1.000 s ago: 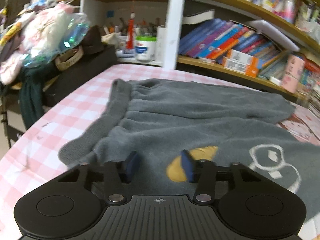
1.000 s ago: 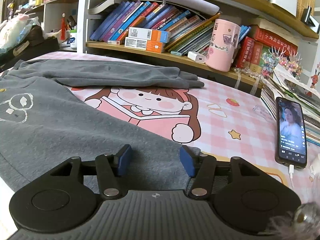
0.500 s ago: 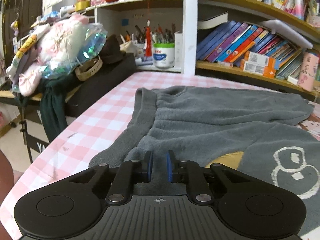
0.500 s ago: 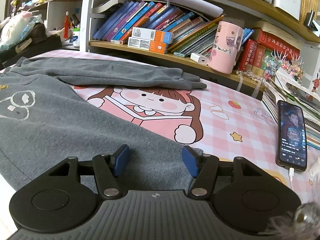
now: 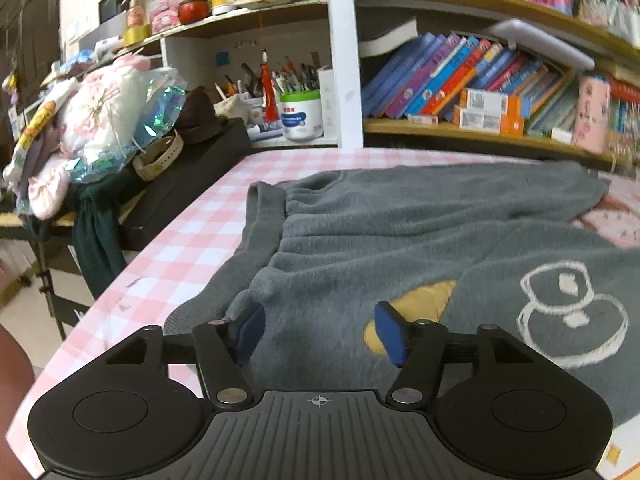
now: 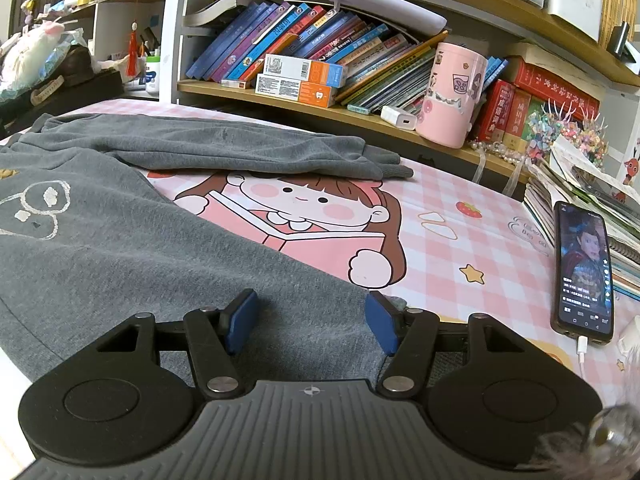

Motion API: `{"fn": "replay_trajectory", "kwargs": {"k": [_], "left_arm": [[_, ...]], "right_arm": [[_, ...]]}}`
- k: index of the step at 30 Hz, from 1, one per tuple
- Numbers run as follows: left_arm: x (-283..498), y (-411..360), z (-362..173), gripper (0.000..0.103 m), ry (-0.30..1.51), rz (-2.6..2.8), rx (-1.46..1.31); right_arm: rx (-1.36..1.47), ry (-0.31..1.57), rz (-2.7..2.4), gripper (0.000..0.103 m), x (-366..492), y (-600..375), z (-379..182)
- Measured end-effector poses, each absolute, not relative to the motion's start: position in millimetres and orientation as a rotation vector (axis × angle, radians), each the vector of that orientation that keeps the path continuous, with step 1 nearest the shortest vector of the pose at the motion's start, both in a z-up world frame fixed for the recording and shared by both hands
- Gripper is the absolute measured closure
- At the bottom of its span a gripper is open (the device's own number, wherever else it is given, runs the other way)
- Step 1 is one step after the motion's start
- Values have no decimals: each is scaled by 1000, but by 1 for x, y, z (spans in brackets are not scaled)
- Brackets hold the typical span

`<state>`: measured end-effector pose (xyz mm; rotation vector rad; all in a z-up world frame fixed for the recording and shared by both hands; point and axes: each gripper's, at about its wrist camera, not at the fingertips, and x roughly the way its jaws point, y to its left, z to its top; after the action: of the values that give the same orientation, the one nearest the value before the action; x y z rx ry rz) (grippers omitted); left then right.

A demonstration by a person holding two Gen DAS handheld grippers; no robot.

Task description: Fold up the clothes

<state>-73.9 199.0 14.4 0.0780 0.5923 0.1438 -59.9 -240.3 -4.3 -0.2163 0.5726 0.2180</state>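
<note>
Two grippers were held over grey trousers (image 5: 400, 240) | pink checked tablecloth (image 5: 192, 240), bookshelves (image 6: 320, 48) behind | legs were laid rightward | left gripper (image 5: 318, 334) opening, empty | right gripper (image 6: 310, 322) parted, unpressed.

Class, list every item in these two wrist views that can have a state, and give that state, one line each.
Grey fleece trousers: spread flat on the table, unfolded, legs apart.
Left gripper: jaws opening, trouser fabric between the pads, not pinched.
Right gripper: open over a trouser leg.
Black smartphone: screen lit, cable plugged in, lying flat.
Pink checked tablecloth: partly covered by the trousers.
</note>
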Motion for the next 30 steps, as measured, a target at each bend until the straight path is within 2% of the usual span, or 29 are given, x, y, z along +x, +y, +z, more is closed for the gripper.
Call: {"fn": "replay_trajectory", "kwargs": {"k": [16,30], "left_arm": [[-59,208,6,29,631,189,133],[-40,222,4,28,645,275,178]], "right_arm": [[-233,567,224,40,-61,-238,-4],[-226,573,236,39,-60,-238,-4]]}}
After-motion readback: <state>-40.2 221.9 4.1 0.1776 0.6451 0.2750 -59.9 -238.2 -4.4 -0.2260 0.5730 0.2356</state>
